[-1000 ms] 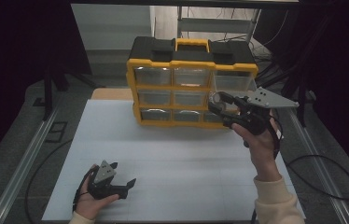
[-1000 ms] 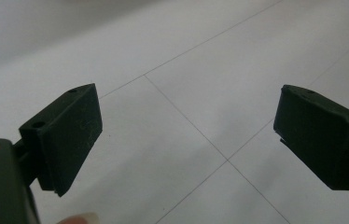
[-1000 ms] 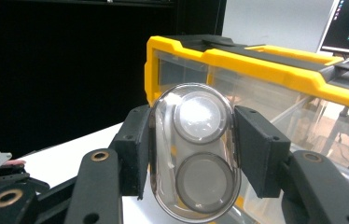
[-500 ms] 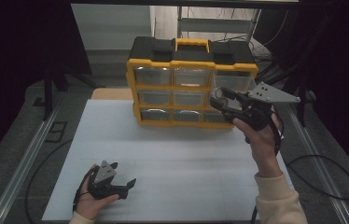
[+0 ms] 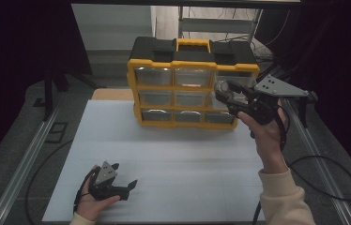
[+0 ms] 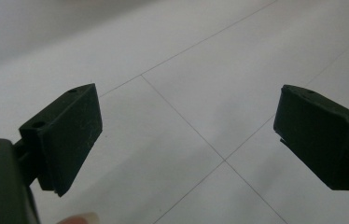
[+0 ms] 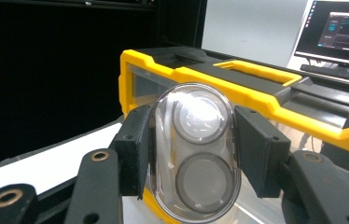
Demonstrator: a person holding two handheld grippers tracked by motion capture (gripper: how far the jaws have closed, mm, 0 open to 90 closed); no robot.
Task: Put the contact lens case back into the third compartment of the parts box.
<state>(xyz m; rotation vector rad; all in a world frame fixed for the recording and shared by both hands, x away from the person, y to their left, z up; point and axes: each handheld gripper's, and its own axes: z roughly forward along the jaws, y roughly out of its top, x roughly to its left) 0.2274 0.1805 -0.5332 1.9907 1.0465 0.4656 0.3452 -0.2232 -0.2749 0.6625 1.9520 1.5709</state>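
Both pads of the right gripper (image 7: 191,154) clamp a clear, seemingly oval case (image 7: 195,154); left gripper (image 6: 186,140) gapes wide, empty.

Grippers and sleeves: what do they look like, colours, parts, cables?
Both are black two-jaw tools. The right gripper carries a grey three-cornered plate with small holes, and a black cable trails from it. The left gripper bears a smaller grey plate. Its flat rectangular pads are matt black; brass-coloured rivets sit at the linkages. The right forearm wears a cream sleeve.
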